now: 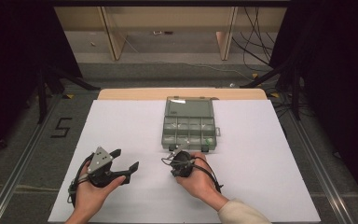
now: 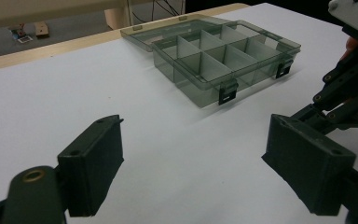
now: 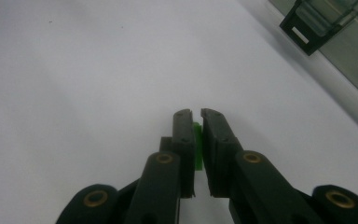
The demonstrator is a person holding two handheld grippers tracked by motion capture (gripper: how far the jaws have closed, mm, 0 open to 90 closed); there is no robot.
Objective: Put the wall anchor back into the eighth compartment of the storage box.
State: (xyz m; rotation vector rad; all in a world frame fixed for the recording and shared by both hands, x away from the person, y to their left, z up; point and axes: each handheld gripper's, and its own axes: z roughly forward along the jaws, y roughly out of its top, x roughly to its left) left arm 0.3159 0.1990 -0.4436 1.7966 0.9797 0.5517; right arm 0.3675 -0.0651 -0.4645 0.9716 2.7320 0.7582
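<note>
Two hand-held grippers work over a white table (image 1: 121, 121) near an open, smoke-tinted compartment box (image 1: 189, 126) at the centre of the high view. The right gripper (image 3: 196, 122), seen along its own jaws in the right gripper view, has them pressed nearly together on a small green piece (image 3: 197, 140) wedged between the pads at lower centre; from the high view that piece cannot be made out in the jaws, though a green item (image 1: 208, 139) sits in the lower right compartment of the box. The left gripper (image 1: 125, 161), lower left in the high view, holds its jaws spread wide over bare table, gripping nothing. The left gripper view shows the box's dividers, flat-lying lid and two black latches (image 2: 227, 94) on its near wall, details too small from above. One latch also fills the upper right corner of the right gripper view. Beyond the table, wooden legs (image 1: 114, 37) and loose cables (image 1: 256, 42) cross the floor.
</note>
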